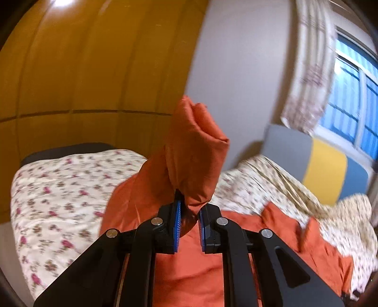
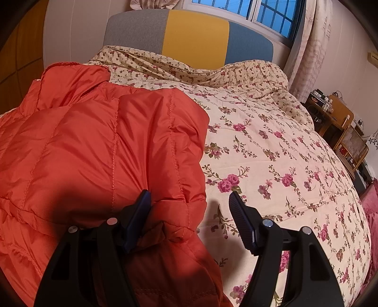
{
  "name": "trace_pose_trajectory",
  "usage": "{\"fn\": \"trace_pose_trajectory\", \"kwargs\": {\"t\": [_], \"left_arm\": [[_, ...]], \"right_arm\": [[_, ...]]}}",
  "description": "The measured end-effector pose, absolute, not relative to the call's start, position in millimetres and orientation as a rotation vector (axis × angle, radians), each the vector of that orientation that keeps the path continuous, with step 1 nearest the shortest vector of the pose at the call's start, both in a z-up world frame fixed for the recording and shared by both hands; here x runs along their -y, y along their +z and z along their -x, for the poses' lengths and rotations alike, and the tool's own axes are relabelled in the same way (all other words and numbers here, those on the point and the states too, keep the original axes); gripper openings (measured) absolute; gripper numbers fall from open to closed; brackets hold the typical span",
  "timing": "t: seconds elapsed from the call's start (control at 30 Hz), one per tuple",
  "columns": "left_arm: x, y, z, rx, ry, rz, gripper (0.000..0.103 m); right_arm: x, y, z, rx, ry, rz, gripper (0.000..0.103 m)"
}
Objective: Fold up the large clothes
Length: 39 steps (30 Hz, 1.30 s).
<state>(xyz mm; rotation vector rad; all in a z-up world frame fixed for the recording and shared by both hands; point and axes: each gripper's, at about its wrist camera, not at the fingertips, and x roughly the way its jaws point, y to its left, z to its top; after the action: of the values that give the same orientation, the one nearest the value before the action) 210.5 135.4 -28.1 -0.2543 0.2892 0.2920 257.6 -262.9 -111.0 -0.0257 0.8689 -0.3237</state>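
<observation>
An orange quilted puffer jacket (image 2: pixel 94 146) lies on the floral bedspread (image 2: pixel 271 153), on the left half of the right wrist view. My left gripper (image 1: pixel 190 210) is shut on a bunched sleeve of the jacket (image 1: pixel 196 151) and holds it up above the bed; the rest of the jacket (image 1: pixel 189 266) lies below it. My right gripper (image 2: pixel 189 203) is open, low over the jacket's right edge. Its left finger (image 2: pixel 138 219) presses against the fabric, its right finger (image 2: pixel 243 222) is over the bedspread.
The bed has a grey, yellow and blue headboard (image 2: pixel 189 33) under a window (image 2: pixel 271 14) with curtains (image 2: pixel 309 47). A wooden wardrobe (image 1: pixel 82 70) stands beyond the bed in the left wrist view. A cluttered desk and chair (image 2: pixel 340 125) stand to the right of the bed.
</observation>
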Motion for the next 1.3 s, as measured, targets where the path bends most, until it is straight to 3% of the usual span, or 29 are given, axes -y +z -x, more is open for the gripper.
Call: {"fn": "trace_pose_trajectory", "kwargs": {"t": [0.57,1.13,1.17,1.2,1.23,1.3], "left_arm": [[25,-69,-238,-0.428,-0.001,0.001,0.013],[85,-135,-260,-0.633,-0.154,-0.258,0.015],[84,-135,-259,-0.637,-0.159,-0.253,0.024],[83,-134,-258,-0.638,-0.160,-0.249,0.041],[82,-133,-255,-0.634,-0.164,-0.239,0.066],[75,-124,-244,-0.590,-0.186,-0.192,0.081]], "right_arm": [[265,-112,-257,-0.868,-0.315,0.008,0.068],[264,-113,-257,-0.868,-0.313,0.006,0.068],[264,-112,-257,-0.868,-0.313,0.007,0.068],[265,-112,-257,-0.868,-0.312,0.006,0.068],[264,-112,-257,-0.867,-0.313,0.006,0.068],[265,-112,-257,-0.867,-0.312,0.006,0.068]]}}
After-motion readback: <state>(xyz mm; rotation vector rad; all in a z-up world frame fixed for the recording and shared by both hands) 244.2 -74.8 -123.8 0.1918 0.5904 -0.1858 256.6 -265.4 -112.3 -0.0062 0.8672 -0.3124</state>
